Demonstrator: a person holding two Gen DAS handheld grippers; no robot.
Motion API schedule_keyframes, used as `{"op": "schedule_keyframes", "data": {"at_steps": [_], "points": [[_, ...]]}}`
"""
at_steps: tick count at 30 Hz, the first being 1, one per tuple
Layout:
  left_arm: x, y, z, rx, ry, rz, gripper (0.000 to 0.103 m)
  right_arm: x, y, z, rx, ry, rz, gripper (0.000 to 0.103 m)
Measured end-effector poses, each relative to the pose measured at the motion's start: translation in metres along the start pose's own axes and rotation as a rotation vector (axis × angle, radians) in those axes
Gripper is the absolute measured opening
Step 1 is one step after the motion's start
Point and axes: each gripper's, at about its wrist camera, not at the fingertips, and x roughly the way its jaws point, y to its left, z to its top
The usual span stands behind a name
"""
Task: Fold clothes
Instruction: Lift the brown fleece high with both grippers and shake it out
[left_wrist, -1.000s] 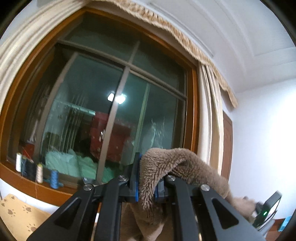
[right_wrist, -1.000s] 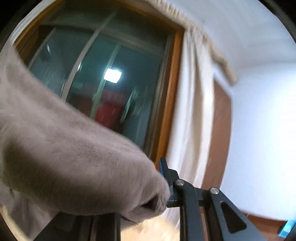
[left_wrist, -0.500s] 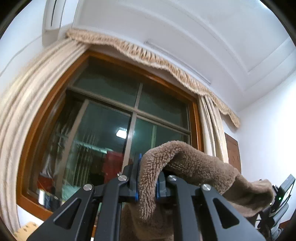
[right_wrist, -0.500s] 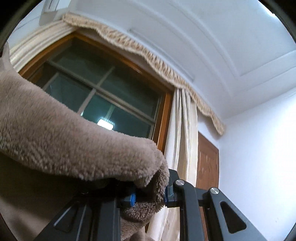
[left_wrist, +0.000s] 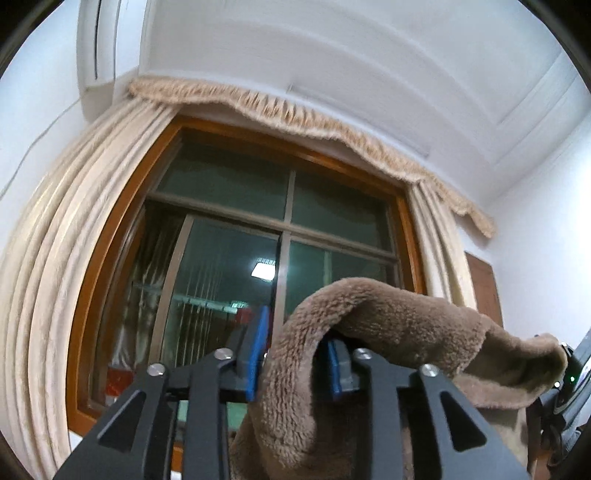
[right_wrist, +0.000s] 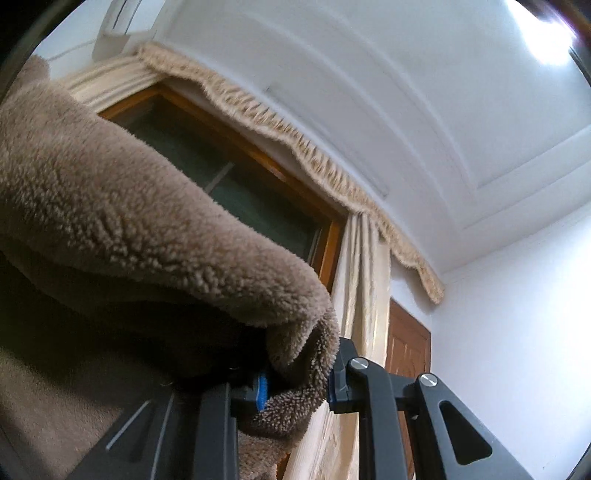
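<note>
A brown fleece garment (left_wrist: 388, 325) is held up in the air in front of a dark window (left_wrist: 229, 266), well above whatever surface it is to be folded on; that surface is not in view. The top edge of the garment is strung between the two grippers, so its long axis is taken to run roughly level from the left gripper (left_wrist: 295, 363) across to the right gripper (right_wrist: 299, 380), with the rest of the cloth hanging down below both and out of sight. Which end is collar or hem cannot be told.

At the left gripper the jaws have just been opening: a gap is seen between the blue pad (left_wrist: 256, 354) on the left side and the fleece, so the cloth is draped over and between the fingers rather than pinched. At the right gripper the jaws are clenched on a rolled edge of the fleece, which bulges out over them.

No fold is visible. The task is judged to be at an early stage, the garment being lifted and spread; laying it flat and making every fold is left to be done. With one side loosened, a slip of that corner is judged possible
</note>
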Motion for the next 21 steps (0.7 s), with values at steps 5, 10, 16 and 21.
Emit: {"op": "schedule_keyframes", "data": {"at_steps": [5,10,16,21], "points": [[0.06,0.011,-0.05,0.013,0.136,0.068,0.04,0.027,0.036,-0.036,-0.041,0.111,0.069,0.022],[0.122,0.025,-0.119,0.014,0.301,0.12,0.04,0.059,0.083,-0.088,-0.084,0.241,0.145,0.022],[0.195,0.034,-0.218,0.034,0.519,0.142,0.04,0.125,0.141,-0.178,-0.149,0.458,0.266,0.022],[0.251,0.042,-0.314,0.055,0.716,0.153,0.04,0.172,0.189,-0.266,-0.156,0.679,0.374,0.022]]}}
